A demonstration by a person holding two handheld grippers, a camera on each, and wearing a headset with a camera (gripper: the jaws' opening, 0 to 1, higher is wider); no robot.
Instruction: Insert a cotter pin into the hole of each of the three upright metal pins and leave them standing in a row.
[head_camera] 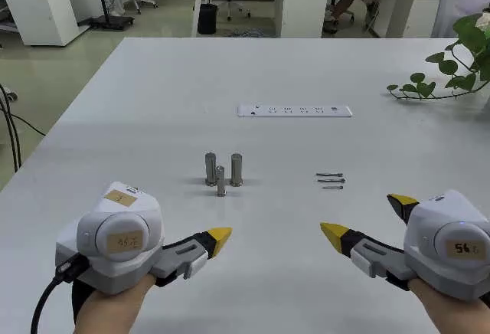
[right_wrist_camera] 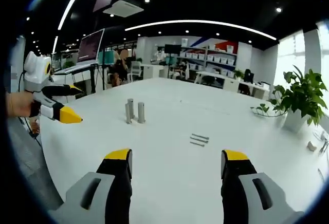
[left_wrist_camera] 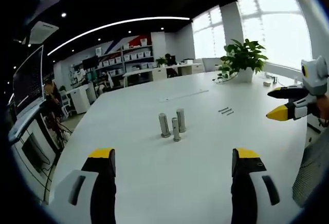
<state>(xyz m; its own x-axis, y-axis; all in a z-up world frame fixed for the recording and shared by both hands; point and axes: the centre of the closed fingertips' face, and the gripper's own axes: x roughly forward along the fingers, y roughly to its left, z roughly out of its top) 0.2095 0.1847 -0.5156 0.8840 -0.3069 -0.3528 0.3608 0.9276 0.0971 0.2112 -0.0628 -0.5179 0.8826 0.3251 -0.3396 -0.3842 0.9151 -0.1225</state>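
— Anything legible here?

— Two handwritten numbers, both in the head view. The tan sticker [head_camera: 125,240] on the round side of the left gripper [head_camera: 217,237] begins with "55". A mark follows it that I cannot make out.

— And the other one?

— The right gripper [head_camera: 368,217] carries a matching sticker [head_camera: 465,249] on its round side. It reads "56", again with an unclear mark after it.

— Anything more?

— A smaller sticker [head_camera: 120,197] sits on the top face of the left gripper, but its writing is too faint to read.
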